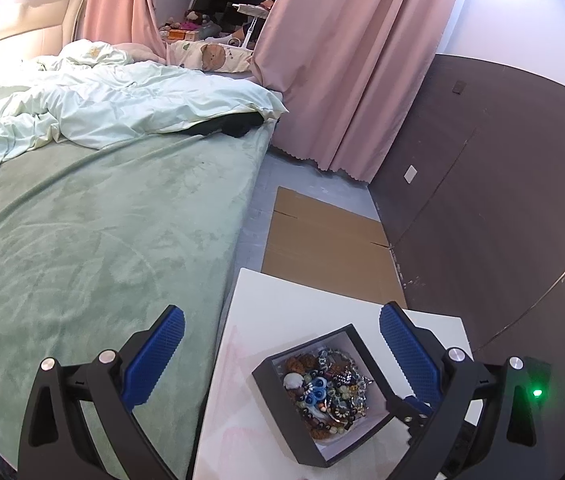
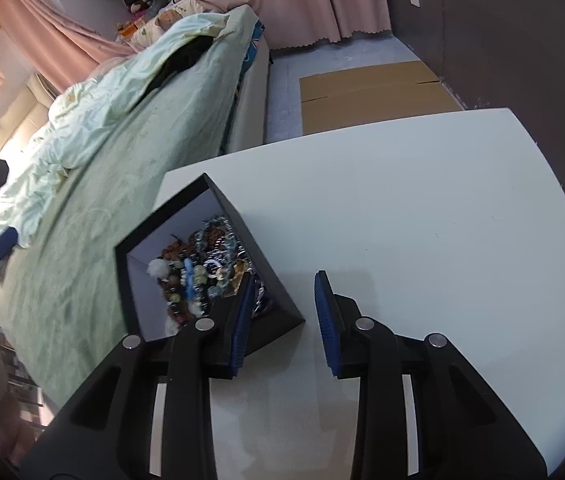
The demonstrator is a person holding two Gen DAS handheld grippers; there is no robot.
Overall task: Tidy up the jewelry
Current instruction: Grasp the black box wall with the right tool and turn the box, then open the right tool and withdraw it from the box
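Both hand-held grippers stood spread and held nothing. Seen from the right wrist, the right hand-held gripper (image 2: 282,312) straddled the near right wall of the jewelry box (image 2: 266,248): its left finger (image 2: 242,320) reached over the rim into the box, and its right finger (image 2: 328,324) hung outside above the bare counter (image 2: 422,220). Whether either finger touched the wall could not be told. From the left wrist, the left hand-held gripper (image 1: 280,354) hovered wide apart above the box (image 1: 278,400), with one blue pad over the bed side and the other over the counter's far edge.

That box was black outside and pale inside, lidless, and sat on the white counter near its bed-side edge. Inside lay a tangled heap of beaded jewelry (image 1: 330,392): brown, blue, clear and dark beads, with a white piece at one side.

Beside the counter stood a bed (image 1: 102,220) with a green cover and a rumpled pale duvet (image 1: 102,108). Flattened cardboard (image 1: 322,236) lay on the floor beyond the counter, below pink curtains (image 1: 342,60).
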